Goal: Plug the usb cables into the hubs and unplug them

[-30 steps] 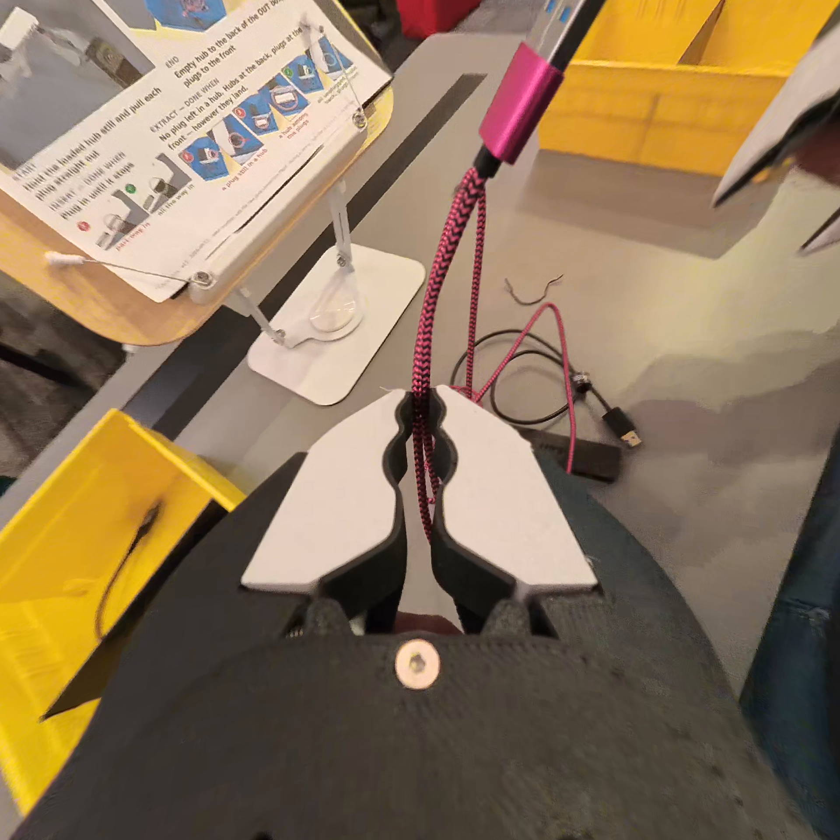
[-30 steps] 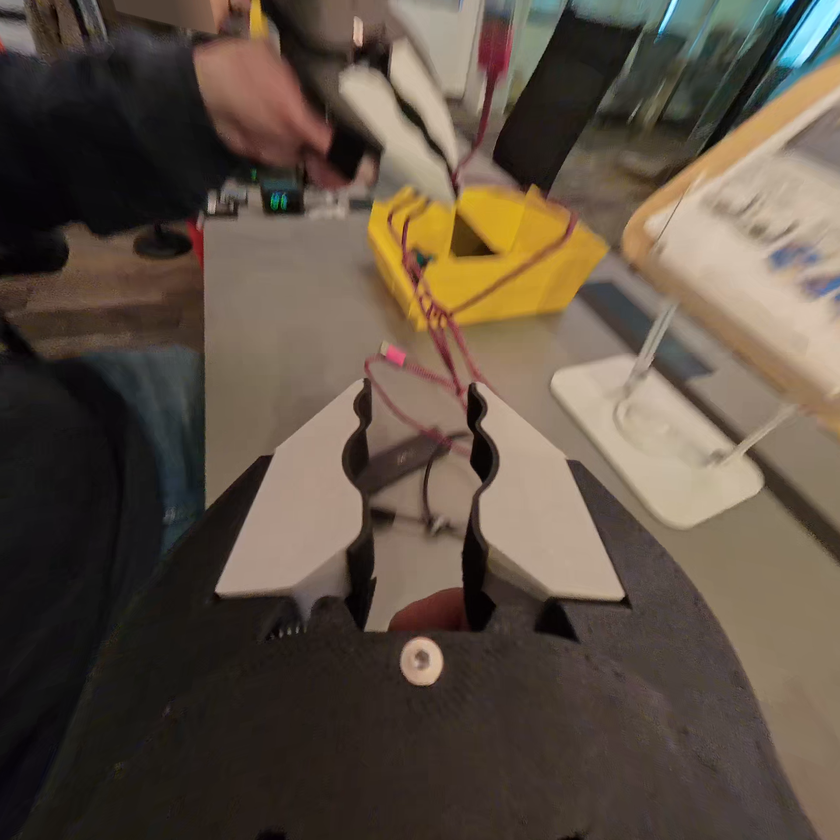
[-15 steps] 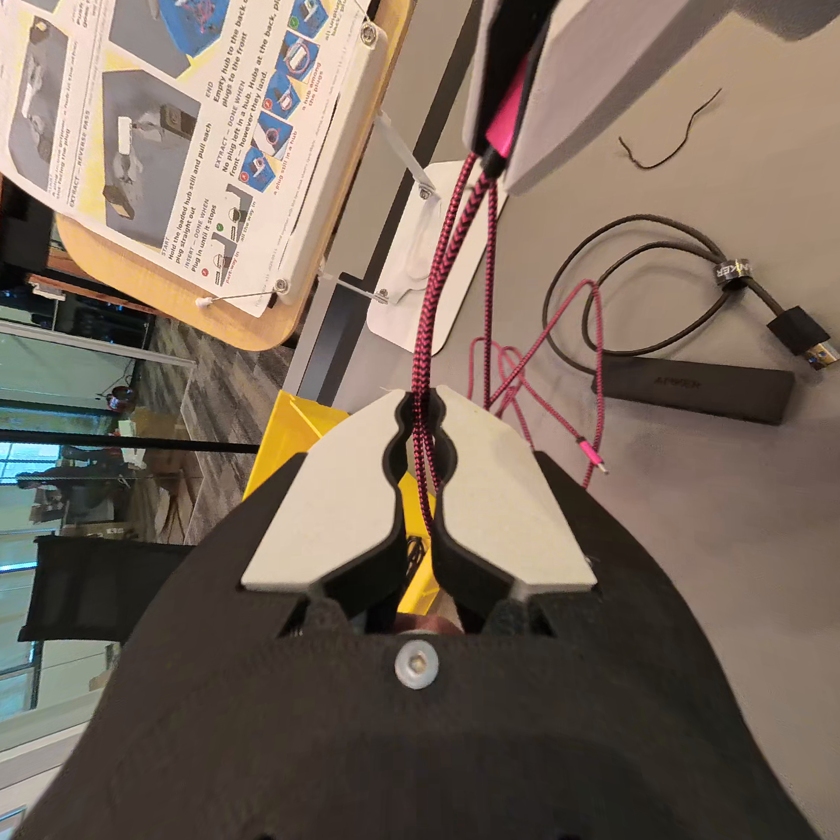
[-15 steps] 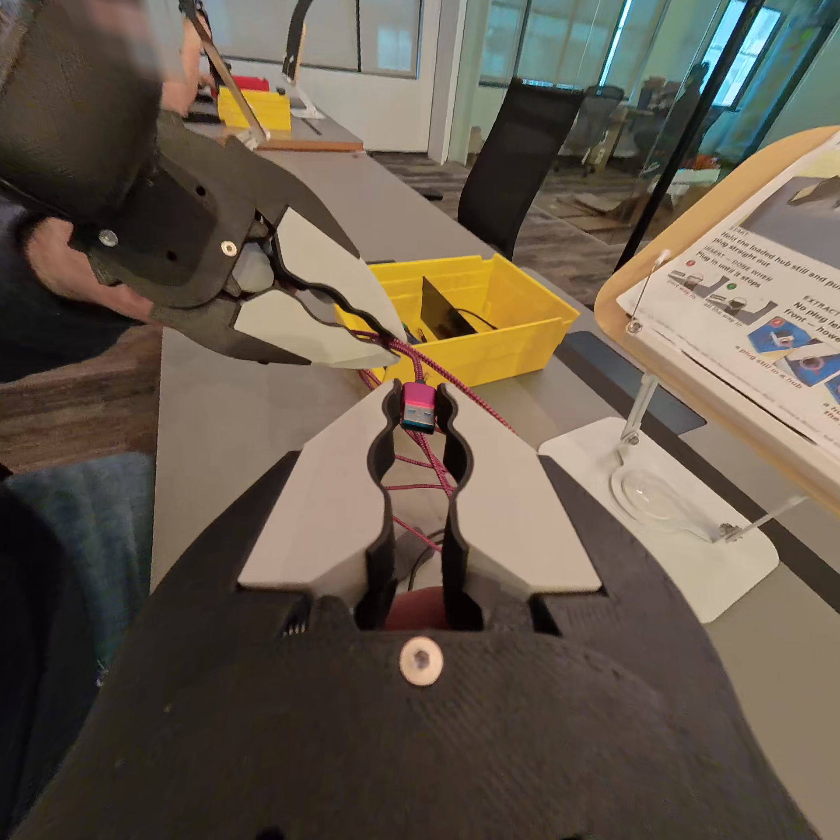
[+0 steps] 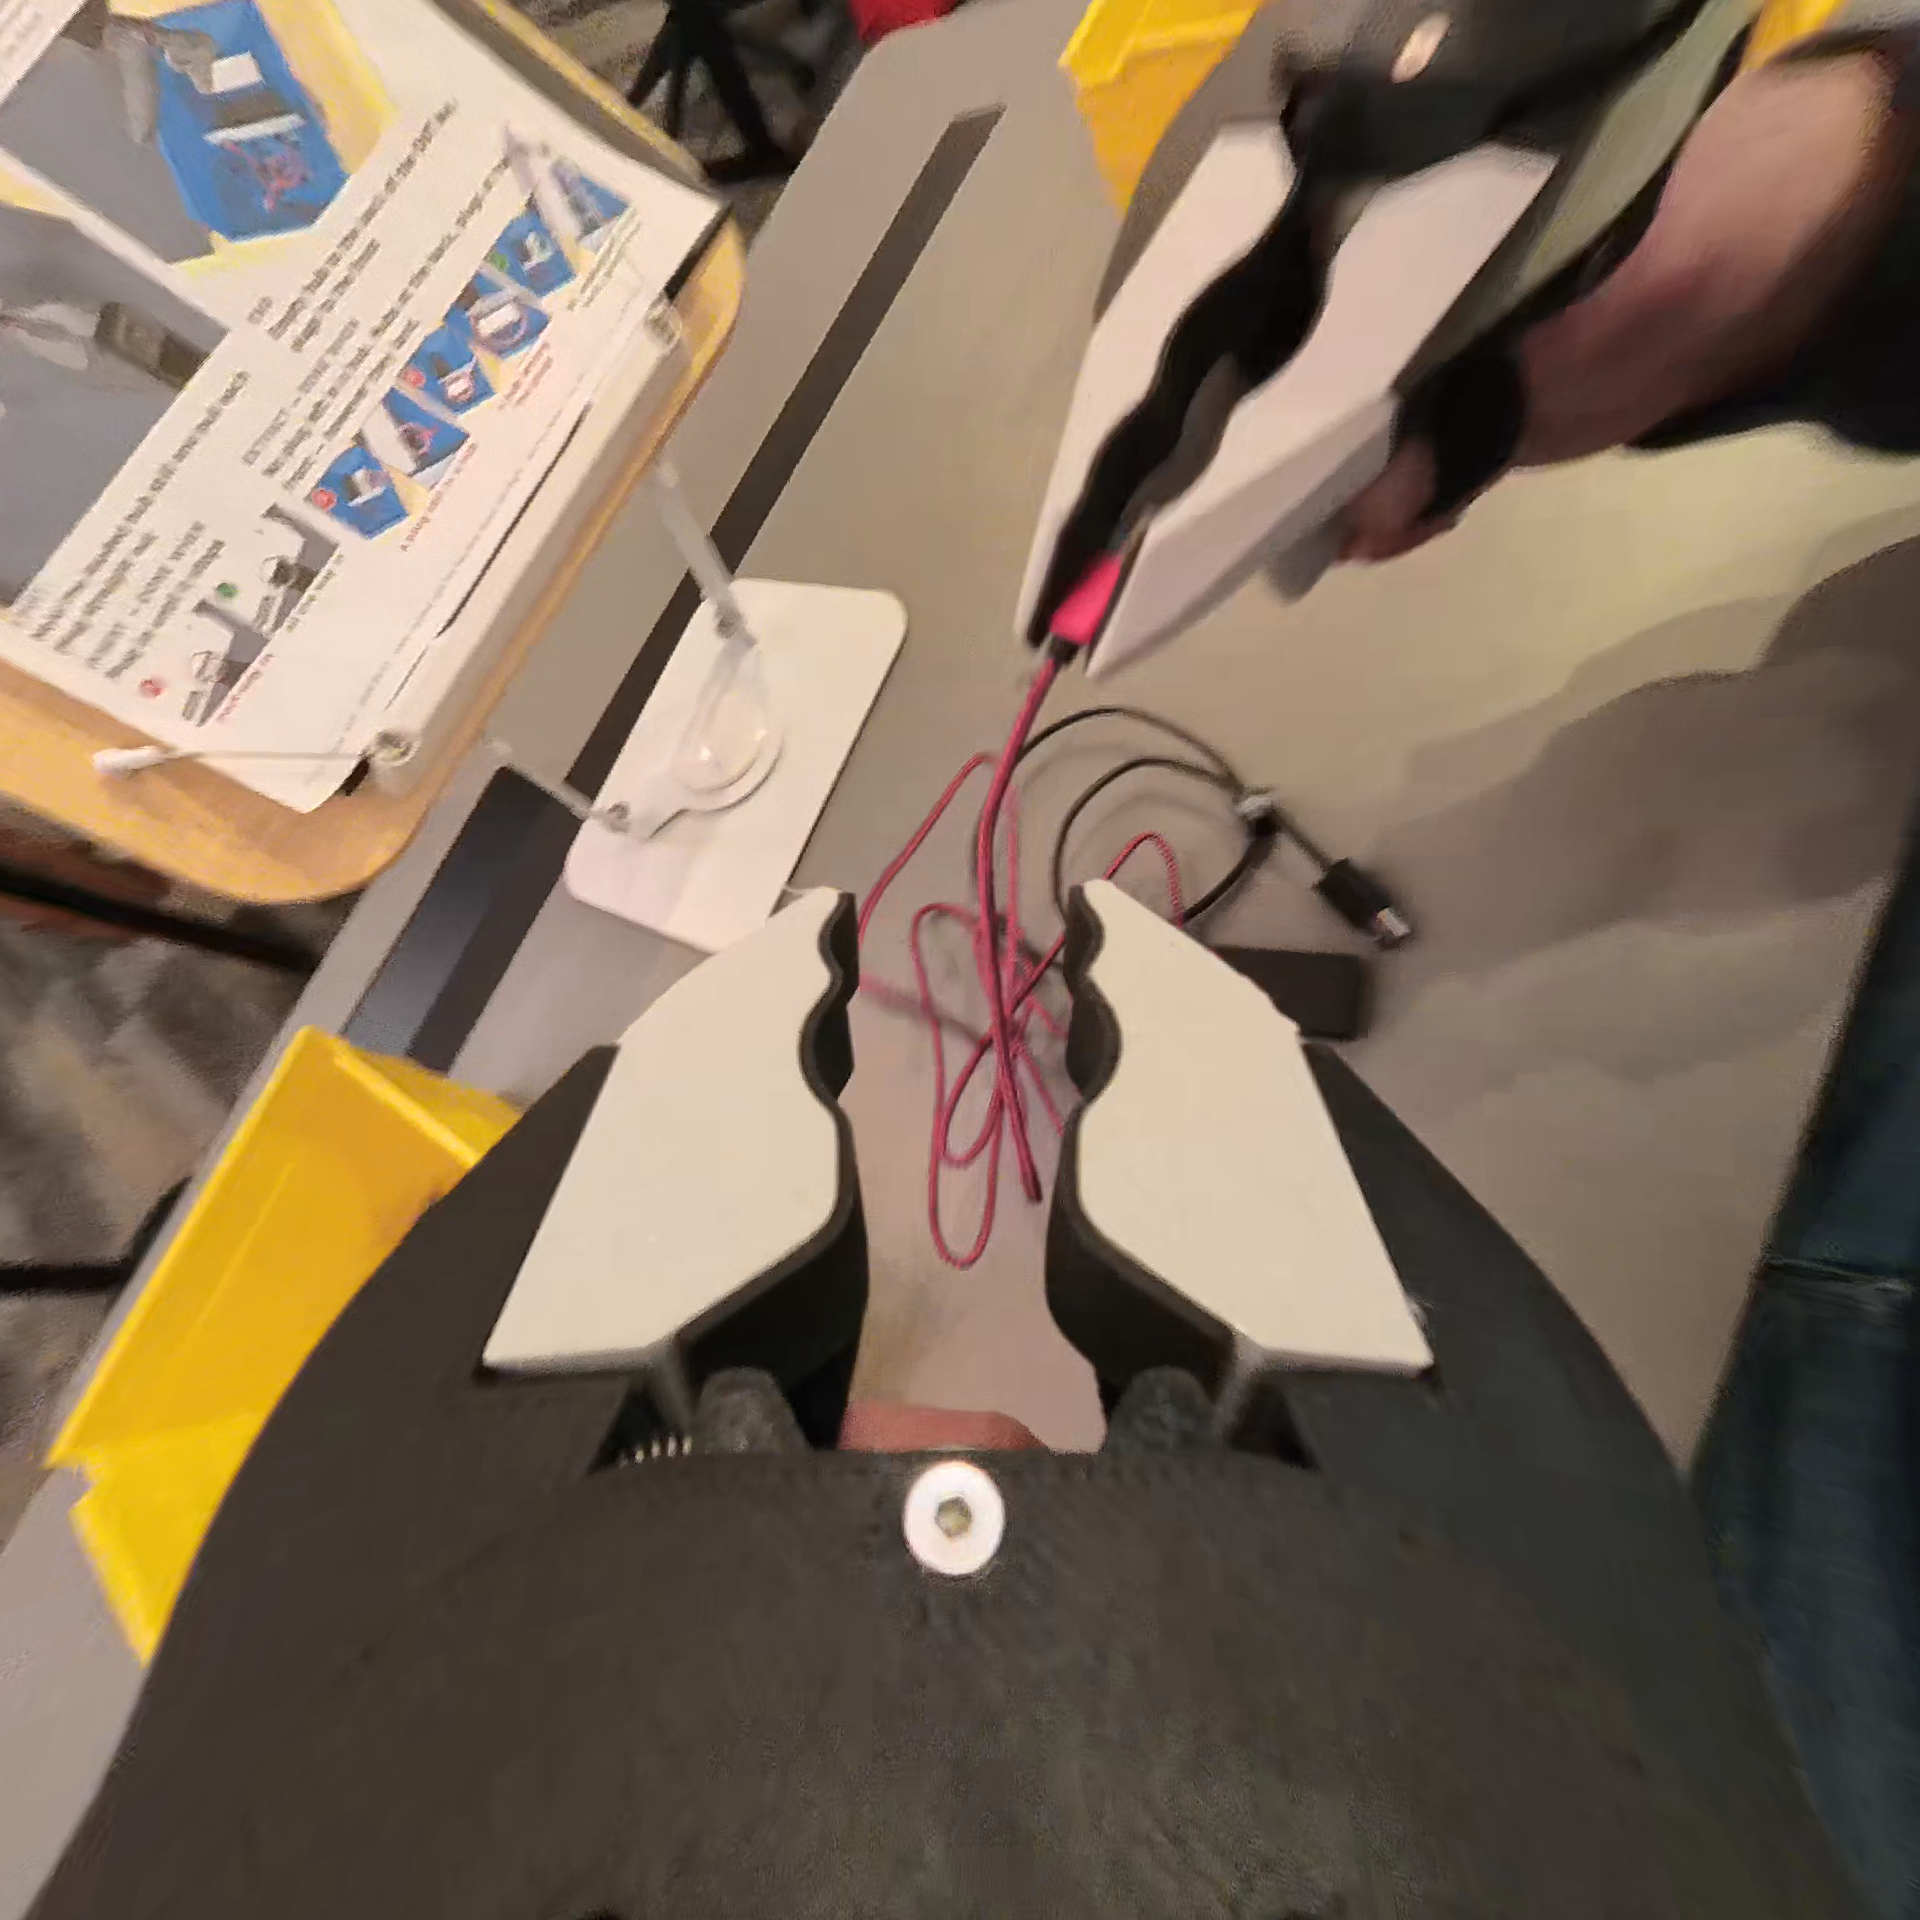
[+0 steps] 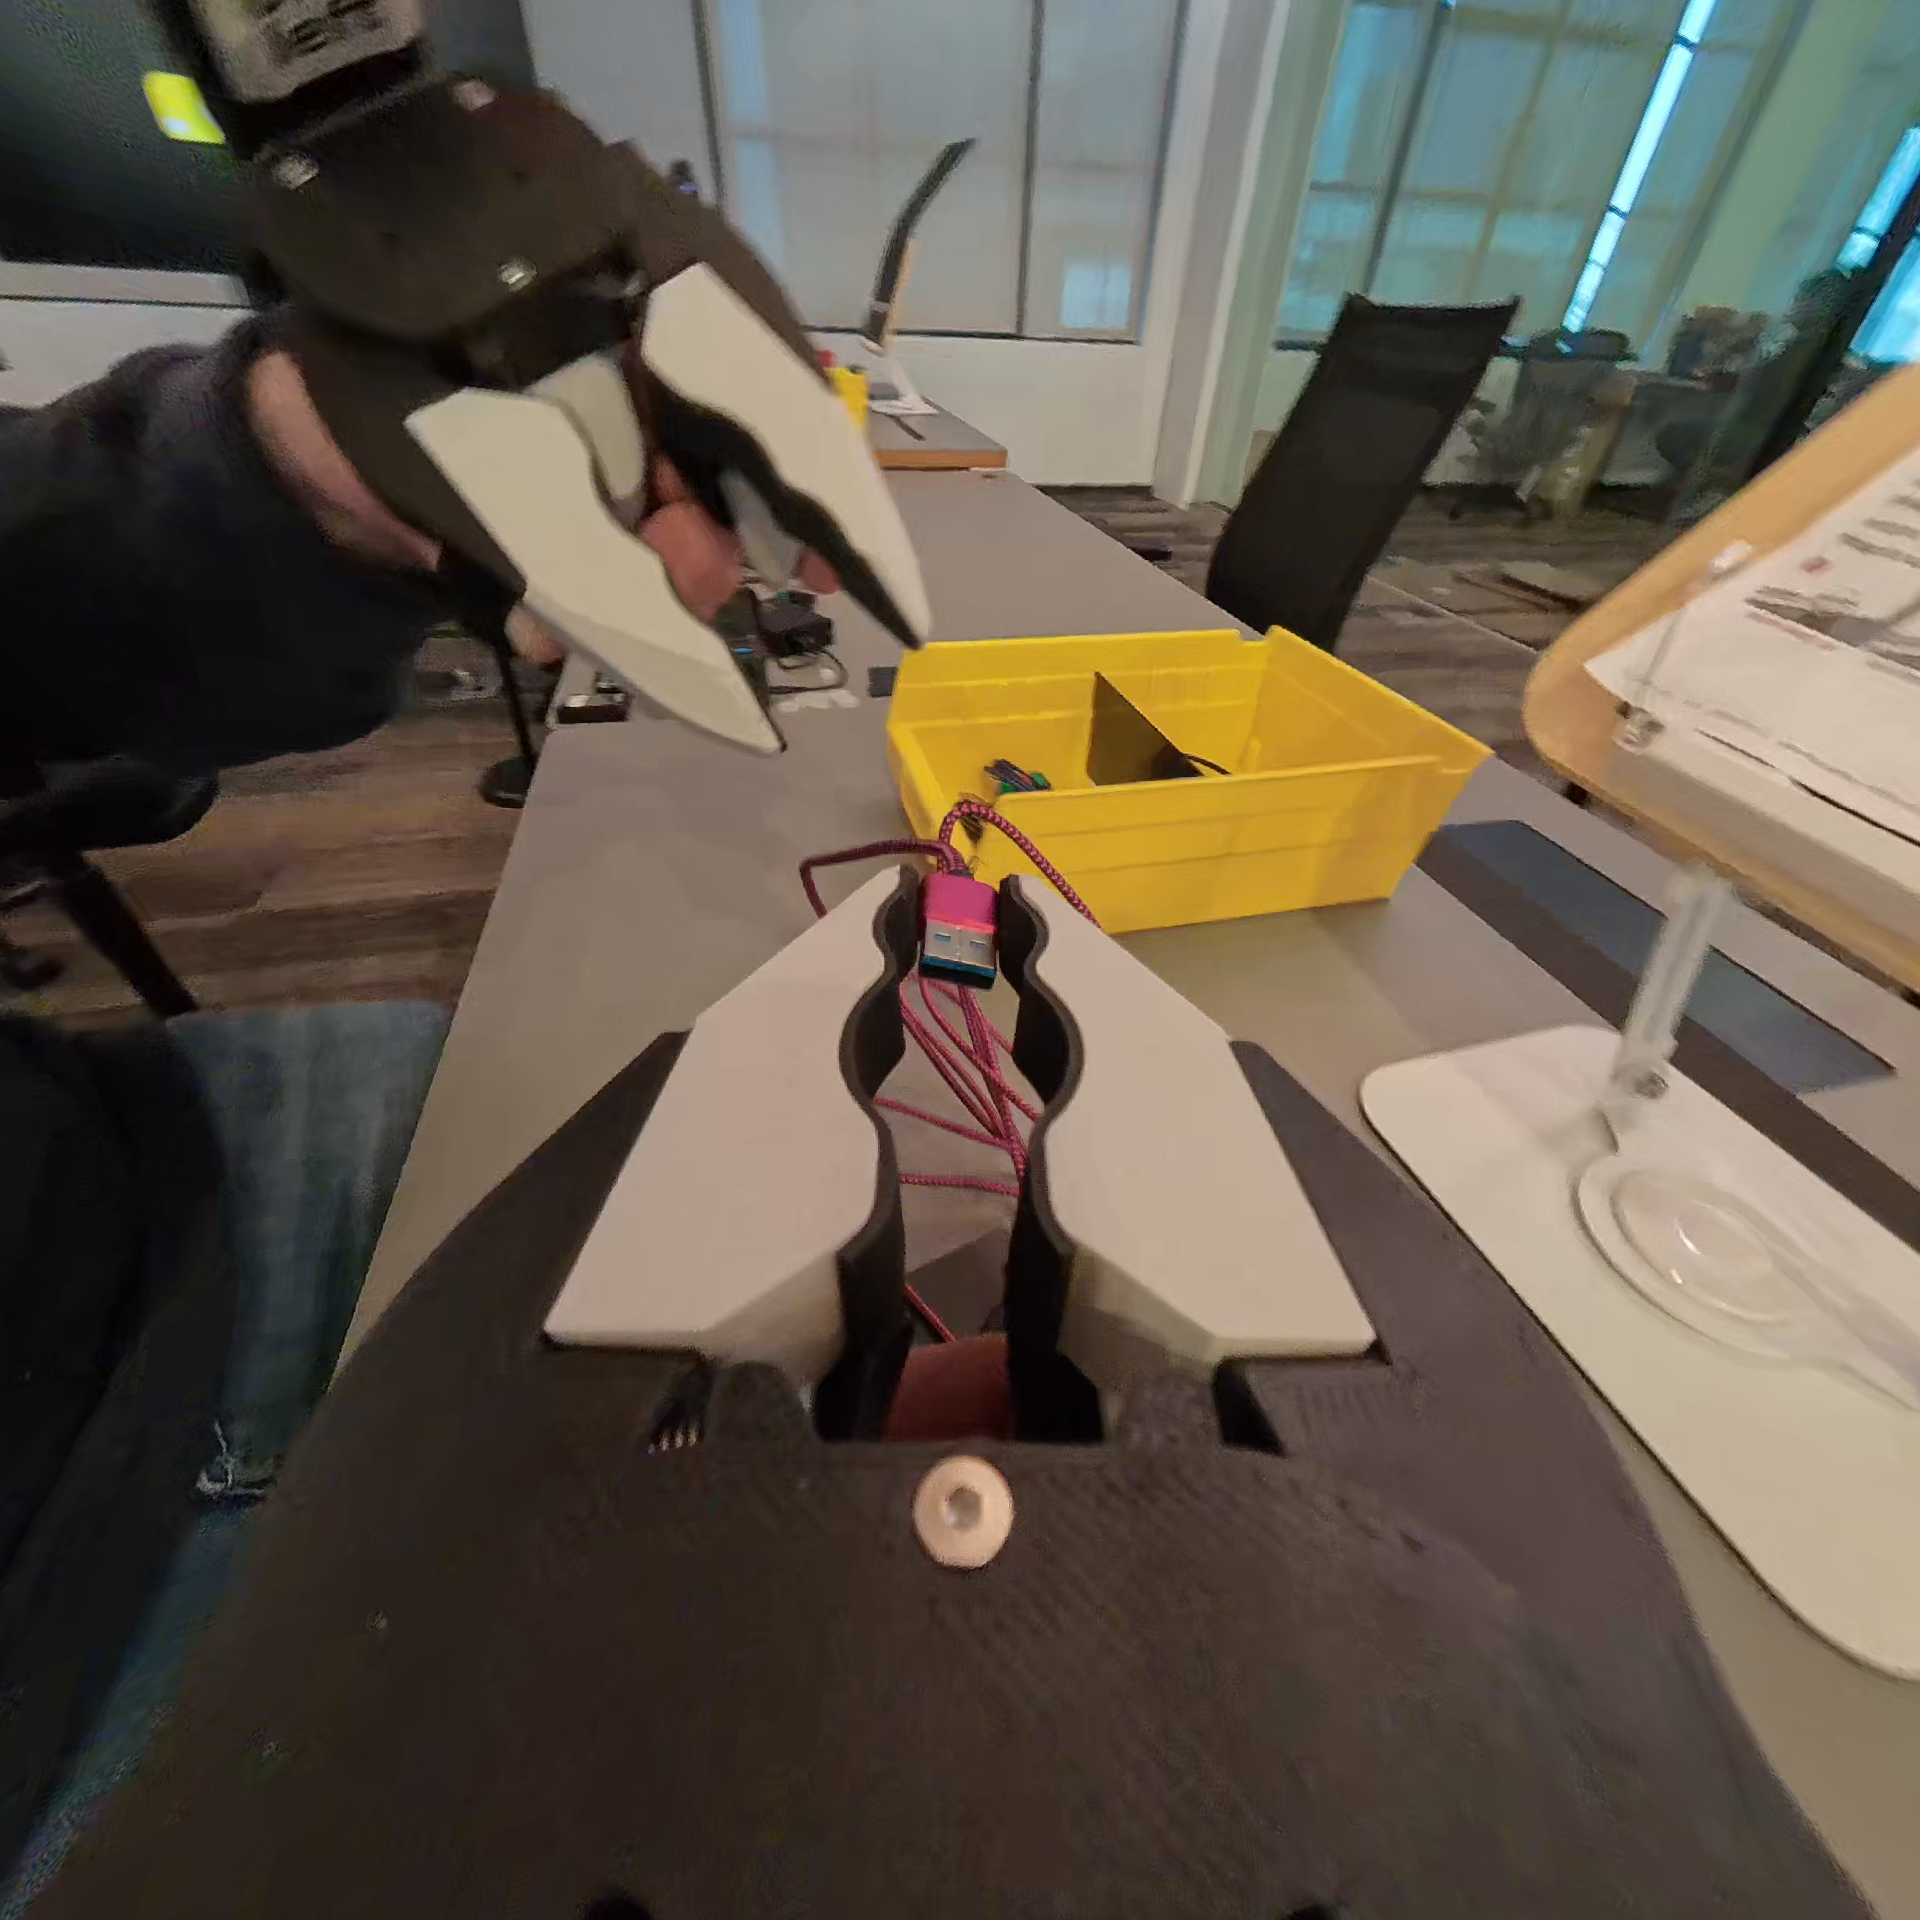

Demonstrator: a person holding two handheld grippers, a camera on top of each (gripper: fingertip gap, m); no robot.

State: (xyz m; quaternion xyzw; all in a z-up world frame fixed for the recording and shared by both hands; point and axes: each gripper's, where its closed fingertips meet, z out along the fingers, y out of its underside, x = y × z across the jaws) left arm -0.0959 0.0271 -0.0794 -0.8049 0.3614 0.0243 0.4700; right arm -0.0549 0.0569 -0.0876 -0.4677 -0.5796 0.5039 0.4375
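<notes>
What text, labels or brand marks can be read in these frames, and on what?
Instruction sheet on the stand: printed lines and captions, mostly motion-blurred; I do not transcribe writing.
Same sheet, right wrist view: too blurred to read.
White label, top left of the right wrist view: unreadable.
Black hub and pink plug: no readable marks.

Grey tabletop (image 5: 1558, 748) w/ dark strip (image 5: 831, 343) along its left edge. On it: white stand base (image 5: 748, 769) far left, yellow bin (image 5: 239, 1278) near left, another bin (image 5: 1122, 94) at far end. Mid: loose pink cable (image 5: 987, 1039), black cable (image 5: 1195, 790), black hub (image 5: 1309, 987) just right of the pink tangle.
</notes>
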